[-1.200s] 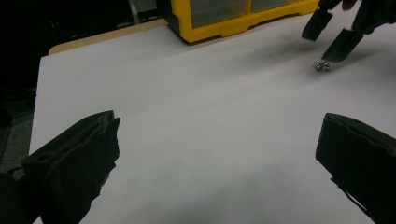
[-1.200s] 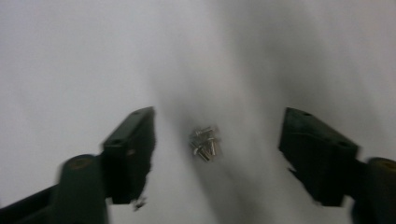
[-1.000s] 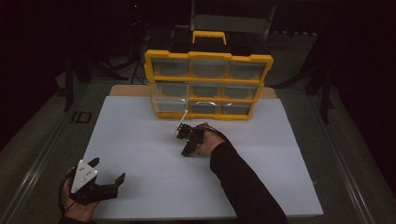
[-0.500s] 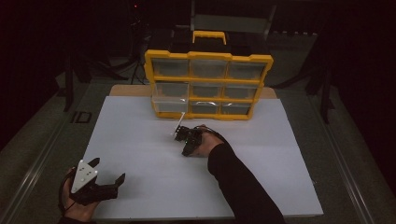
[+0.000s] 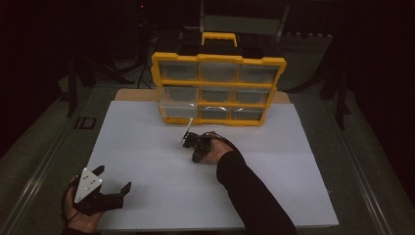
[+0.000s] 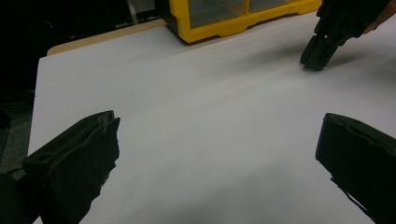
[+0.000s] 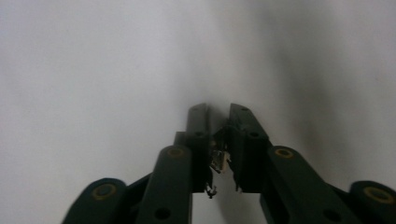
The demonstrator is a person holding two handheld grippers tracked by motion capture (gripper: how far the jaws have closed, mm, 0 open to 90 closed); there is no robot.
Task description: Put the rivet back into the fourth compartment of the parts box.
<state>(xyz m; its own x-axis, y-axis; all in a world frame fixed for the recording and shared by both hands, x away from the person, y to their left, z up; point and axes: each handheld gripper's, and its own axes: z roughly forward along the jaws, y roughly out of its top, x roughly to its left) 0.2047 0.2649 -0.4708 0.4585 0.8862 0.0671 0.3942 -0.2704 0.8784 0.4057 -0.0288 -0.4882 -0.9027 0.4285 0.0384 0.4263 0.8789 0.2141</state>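
My right gripper points down at the white sheet, in front of the yellow drawer organiser. Its jaws have just been closing and stand almost together. In the right gripper view a small shiny metal piece sits pinched between the two jaws of this gripper, close above the sheet. The left gripper view shows this gripper farther off, tips on the sheet. My left gripper rests at the near left corner with its jaws wide apart and nothing between them.
The organiser has a yellow frame, clear drawers and a handle on top, and stands at the far edge of the sheet. A wooden table edge shows behind the sheet. Dark floor and stands surround the table.
The right gripper's jaws have drawn closer together over the sheet. Both hands stay where they were, and the left gripper is as wide as before.
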